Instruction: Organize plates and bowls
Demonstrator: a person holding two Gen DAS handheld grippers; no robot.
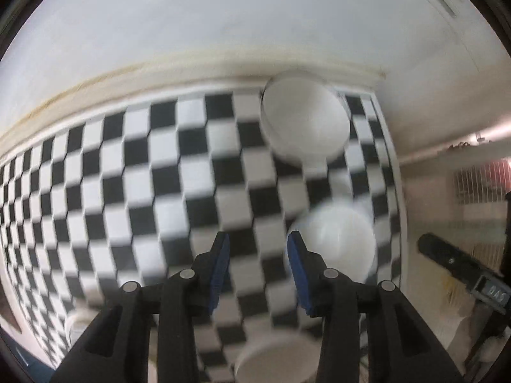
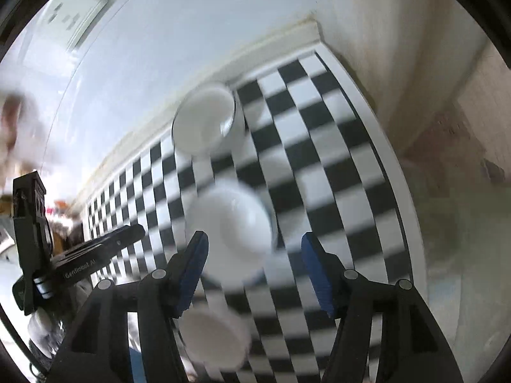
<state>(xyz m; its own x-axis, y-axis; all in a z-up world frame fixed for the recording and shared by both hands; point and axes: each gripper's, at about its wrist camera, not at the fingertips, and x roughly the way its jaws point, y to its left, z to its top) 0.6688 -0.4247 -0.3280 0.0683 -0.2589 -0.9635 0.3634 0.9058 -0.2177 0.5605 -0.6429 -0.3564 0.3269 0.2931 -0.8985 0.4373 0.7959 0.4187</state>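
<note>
Three plain white bowls sit on the black-and-white checkered tabletop [image 1: 127,175], all upright with mouths facing up — round, so no real long axis to speak of. The far bowl [image 1: 303,121] sits right against the back edge where the table meets the wall [image 1: 191,16]. The middle bowl [image 1: 335,239] is blurry, a bit nearer, and both are close to the table's right edge in the left wrist view. A third bowl [image 1: 274,357] is down low between the gripper arms, partly hidden.

Left gripper [image 1: 258,249] has its blue pads parted a little, nothing between them. Right gripper [image 2: 254,249] is spread wider — the middle bowl [image 2: 233,229] shows through the gap below, but the pads aren't touching it.

Lots of bare checkerboard off to the left. In the right wrist view the far bowl [image 2: 204,118] is at the wall edge, and the near bowl [image 2: 214,338] is by the left finger.
</note>
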